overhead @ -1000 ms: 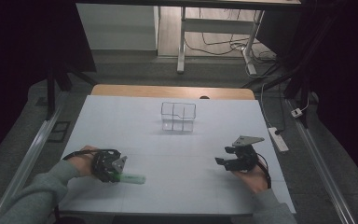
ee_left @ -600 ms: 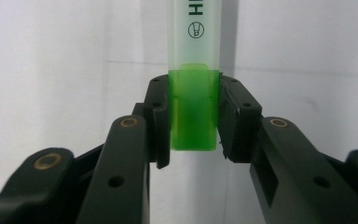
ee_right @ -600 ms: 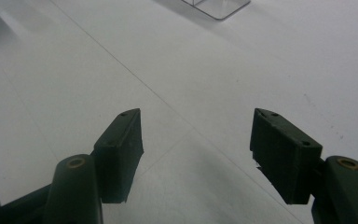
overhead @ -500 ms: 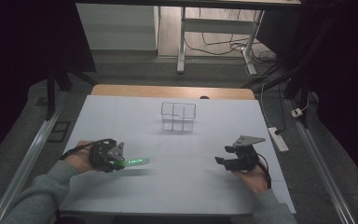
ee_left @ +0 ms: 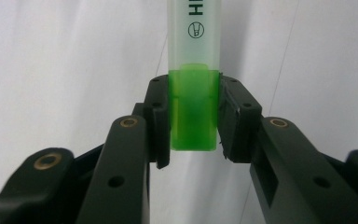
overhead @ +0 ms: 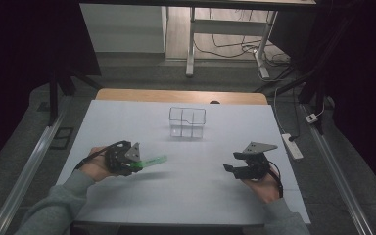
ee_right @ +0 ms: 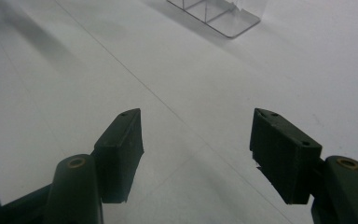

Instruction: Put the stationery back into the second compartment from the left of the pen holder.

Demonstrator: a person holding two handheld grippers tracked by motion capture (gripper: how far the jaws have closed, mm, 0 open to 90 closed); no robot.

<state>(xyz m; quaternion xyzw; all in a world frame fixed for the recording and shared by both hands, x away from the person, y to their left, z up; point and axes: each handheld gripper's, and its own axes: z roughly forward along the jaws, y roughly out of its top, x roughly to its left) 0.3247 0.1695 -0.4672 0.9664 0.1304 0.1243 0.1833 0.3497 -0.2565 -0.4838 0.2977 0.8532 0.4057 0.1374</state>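
We see a green highlighter (overhead: 152, 160) with a frosted, translucent barrel and black lettering, lying roughly level above the table (overhead: 127, 117) near its left edge, its green end (ee_left: 193, 109) clamped between black pads (ee_left: 161, 116)

Clear compartmented organizer (overhead: 187, 122): stands on the white table (overhead: 127, 117), centred toward the far edge. White power strip (overhead: 292, 145): lies on the floor just beyond the table's right edge. Metal-legged frame (overhead: 191, 39) with loose cables: on the floor past the far edge.
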